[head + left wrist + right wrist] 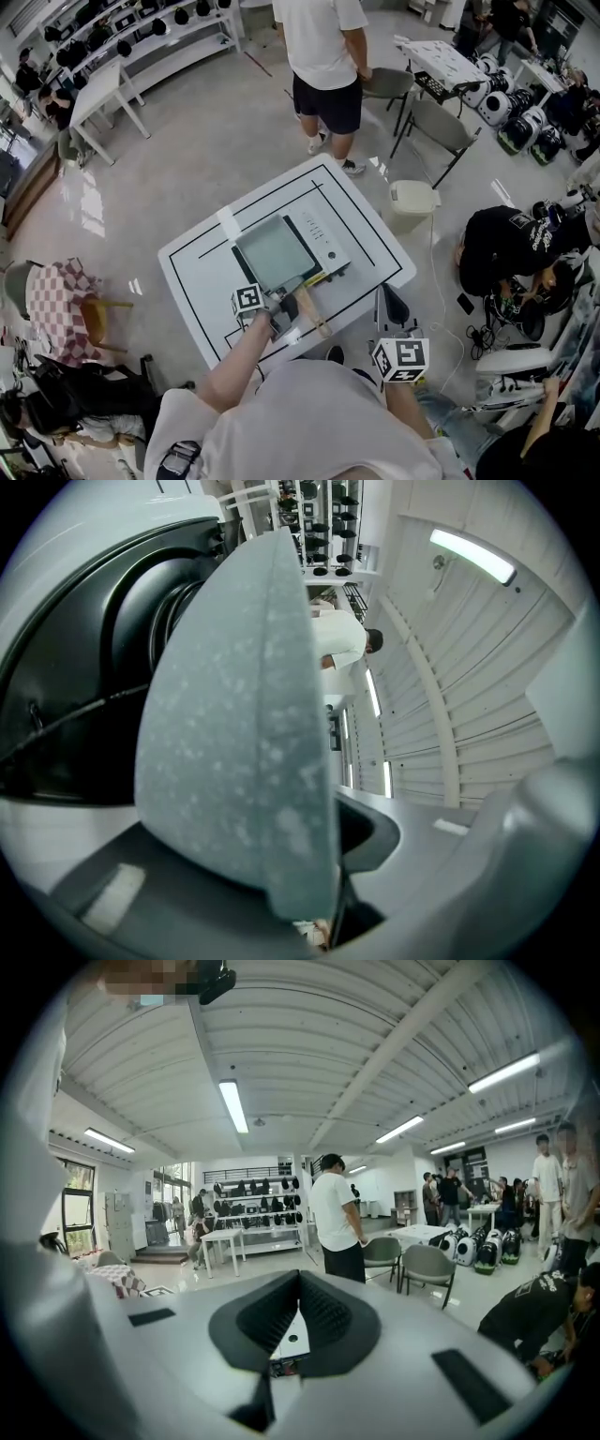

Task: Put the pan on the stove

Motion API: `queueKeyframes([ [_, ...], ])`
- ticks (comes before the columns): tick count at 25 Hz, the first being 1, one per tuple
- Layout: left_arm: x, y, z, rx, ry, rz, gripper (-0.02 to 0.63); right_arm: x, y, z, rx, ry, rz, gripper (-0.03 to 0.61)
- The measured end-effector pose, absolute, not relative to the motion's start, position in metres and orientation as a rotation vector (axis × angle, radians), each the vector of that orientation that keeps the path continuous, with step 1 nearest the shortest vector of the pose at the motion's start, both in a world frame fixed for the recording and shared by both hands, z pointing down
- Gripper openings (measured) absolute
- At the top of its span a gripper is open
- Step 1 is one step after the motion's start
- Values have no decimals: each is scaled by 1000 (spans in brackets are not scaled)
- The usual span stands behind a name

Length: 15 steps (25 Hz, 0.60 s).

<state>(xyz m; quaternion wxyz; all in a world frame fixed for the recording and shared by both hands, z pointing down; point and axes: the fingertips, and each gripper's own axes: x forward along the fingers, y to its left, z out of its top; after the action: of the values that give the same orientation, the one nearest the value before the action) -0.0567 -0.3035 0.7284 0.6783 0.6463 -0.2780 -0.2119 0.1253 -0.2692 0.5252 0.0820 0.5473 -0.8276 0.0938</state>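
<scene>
The left tool [279, 307], pinching the pan [275, 253] by its 6 o'clock rim, should set it flat and centred on the stove [330, 246], while the right tool [298, 1283] hangs pressed together at 4 o'clock.

Pan [234, 742]: grey-green coating with pale speckles, matt, faintly grainy. Pan handle [312, 315]: light wood, unvarnished look. Stove [330, 248]: smooth white casing with a slight sheen, plastic or painted metal, can't tell. Table [192, 267]: smooth white top, matt, with black lines on it. Floor [206, 141]: grey, polished, glossy with window glare. Right gripper [292, 1340]: hard grey plastic shell, matt, smooth. Its pads [330, 1321]: black, ribbed, rubbery or foam. Marker cube [401, 359]: flat black-and-white print, matt. Shirt [309, 412] of the person holding the grippers: light soft cloth. Chair [58, 298]: red-and-white checked cloth cover. Folding chair [441, 124]: grey plastic-looking seat, dark metal legs.
</scene>
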Motion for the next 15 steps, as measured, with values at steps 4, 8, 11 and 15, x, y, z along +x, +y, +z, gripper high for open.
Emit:
queueKeyframes([
  [4,-58,-303,735,1437,-649,-474,127,126,-269,528,1631,-2470,285,9],
  [8,-59,-302,740,1413,-658,-486,126,123,-270,525,1628,-2474,286,9],
  [11,-61,-300,743,1416,-666,-480,127,119,-269,523,1620,-2479,283,9],
  [15,-58,-301,739,1407,-662,-489,127,118,-268,522,1613,-2478,285,9],
])
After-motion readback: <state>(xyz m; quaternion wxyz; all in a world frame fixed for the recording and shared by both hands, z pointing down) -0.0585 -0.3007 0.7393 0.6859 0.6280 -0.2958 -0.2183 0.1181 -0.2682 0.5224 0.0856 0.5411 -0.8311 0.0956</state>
